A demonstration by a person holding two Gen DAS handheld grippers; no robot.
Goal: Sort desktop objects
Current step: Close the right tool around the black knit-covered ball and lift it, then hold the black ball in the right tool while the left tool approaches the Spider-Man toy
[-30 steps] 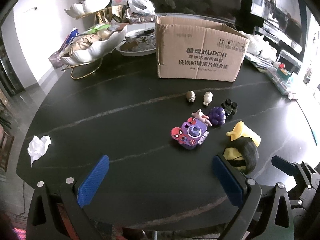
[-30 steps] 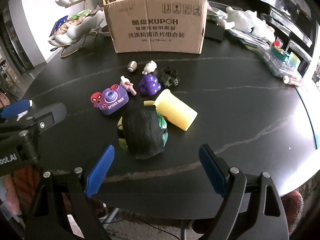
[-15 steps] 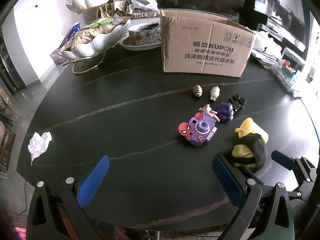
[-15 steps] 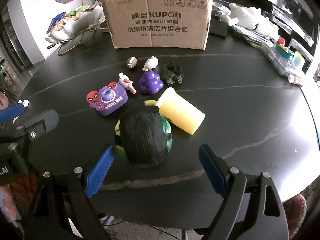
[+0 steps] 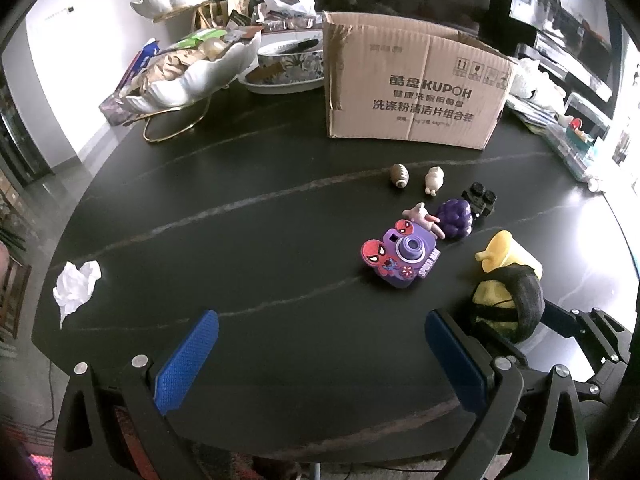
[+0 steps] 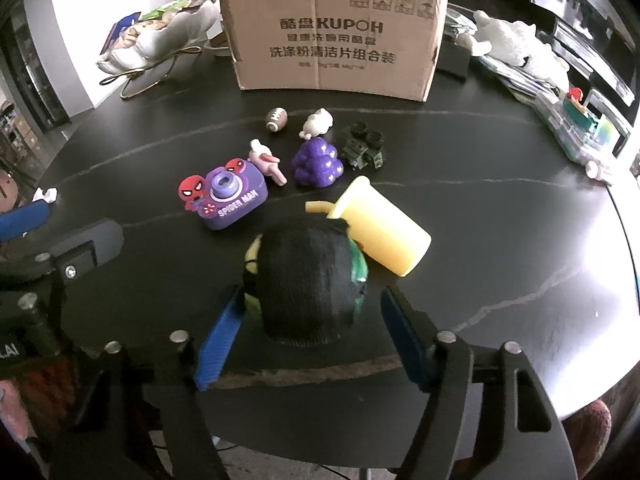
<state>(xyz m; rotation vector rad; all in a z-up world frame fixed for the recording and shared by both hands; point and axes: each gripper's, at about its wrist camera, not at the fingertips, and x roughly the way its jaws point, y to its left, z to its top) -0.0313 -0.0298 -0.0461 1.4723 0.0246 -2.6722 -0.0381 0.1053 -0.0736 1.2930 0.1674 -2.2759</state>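
Observation:
A round toy in a black knitted cap (image 6: 304,280), yellow-green underneath, lies near the front of the black table (image 6: 500,240). It sits between the closing jaws of my right gripper (image 6: 311,294); the left pad is at its side and a thin gap shows at the right pad. A yellow cup toy (image 6: 380,232) lies against it. Behind are a purple Spider-Man camera (image 6: 228,196), purple grapes (image 6: 316,158), a pink figure (image 6: 266,160), a small football (image 6: 276,119), a white figure (image 6: 318,123) and a black block toy (image 6: 364,146). My left gripper (image 5: 320,316) is open over bare table left of the capped toy (image 5: 508,300).
An open cardboard box (image 6: 332,32) stands behind the toys. White shell-shaped dishes (image 5: 192,72) full of odds and ends fill the back left. A crumpled tissue (image 5: 76,284) lies near the left edge. Plastic cases and a white plush (image 6: 516,44) line the right edge.
The right gripper's jaws have narrowed from wide apart to close around the black-capped toy, which now looks nearer. The left gripper stays open and hardly moved.

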